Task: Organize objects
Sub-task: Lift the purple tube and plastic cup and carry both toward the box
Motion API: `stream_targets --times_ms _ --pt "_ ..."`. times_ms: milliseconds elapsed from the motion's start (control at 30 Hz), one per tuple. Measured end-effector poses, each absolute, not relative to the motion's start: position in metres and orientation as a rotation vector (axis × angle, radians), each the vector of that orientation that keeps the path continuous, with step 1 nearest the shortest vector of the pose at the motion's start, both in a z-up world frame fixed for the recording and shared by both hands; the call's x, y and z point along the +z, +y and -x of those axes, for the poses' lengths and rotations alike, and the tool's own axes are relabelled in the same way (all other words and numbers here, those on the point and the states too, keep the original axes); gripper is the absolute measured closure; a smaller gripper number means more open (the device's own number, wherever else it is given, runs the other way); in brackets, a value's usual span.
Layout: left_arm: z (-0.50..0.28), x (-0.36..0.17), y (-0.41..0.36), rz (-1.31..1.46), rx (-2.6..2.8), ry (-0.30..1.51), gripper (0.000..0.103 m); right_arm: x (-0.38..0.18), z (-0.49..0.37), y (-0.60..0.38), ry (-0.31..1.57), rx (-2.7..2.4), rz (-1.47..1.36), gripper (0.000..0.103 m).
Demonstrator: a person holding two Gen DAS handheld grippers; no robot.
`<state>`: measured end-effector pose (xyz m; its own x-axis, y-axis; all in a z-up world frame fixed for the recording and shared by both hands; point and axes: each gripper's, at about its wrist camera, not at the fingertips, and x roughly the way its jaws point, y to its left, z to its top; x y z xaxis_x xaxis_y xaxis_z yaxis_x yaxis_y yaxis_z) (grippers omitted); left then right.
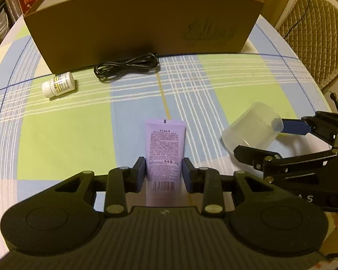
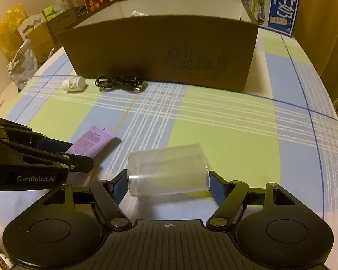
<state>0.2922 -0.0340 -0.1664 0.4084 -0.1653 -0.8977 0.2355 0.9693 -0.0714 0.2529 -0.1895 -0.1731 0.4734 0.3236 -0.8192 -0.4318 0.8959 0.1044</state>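
My left fingers (image 1: 164,173) pinch the purple ASAKA tube (image 1: 164,148); my right fingers (image 2: 167,186) clamp the clear plastic cup (image 2: 167,172). Only my right view shows the cardboard box's (image 2: 160,49) white interior.

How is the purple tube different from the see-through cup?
The purple tube is flat, solid-coloured and covered in printed writing; the clear cup is round, see-through and plain. The tube sits between the left gripper fingers, pointing toward the brown box; the cup lies on its side, crosswise between the right gripper fingers. The cup looks wider than the tube. Both are at the checked tablecloth, outside the box.
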Motion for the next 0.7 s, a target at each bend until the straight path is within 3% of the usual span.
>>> stream_targets --times_ms 700 --pt "-0.295 -0.111 0.003 0.014 -0.201 0.999 0.074 -0.126 -0.265 -0.176 0.875 0.534 0.070 0.033"
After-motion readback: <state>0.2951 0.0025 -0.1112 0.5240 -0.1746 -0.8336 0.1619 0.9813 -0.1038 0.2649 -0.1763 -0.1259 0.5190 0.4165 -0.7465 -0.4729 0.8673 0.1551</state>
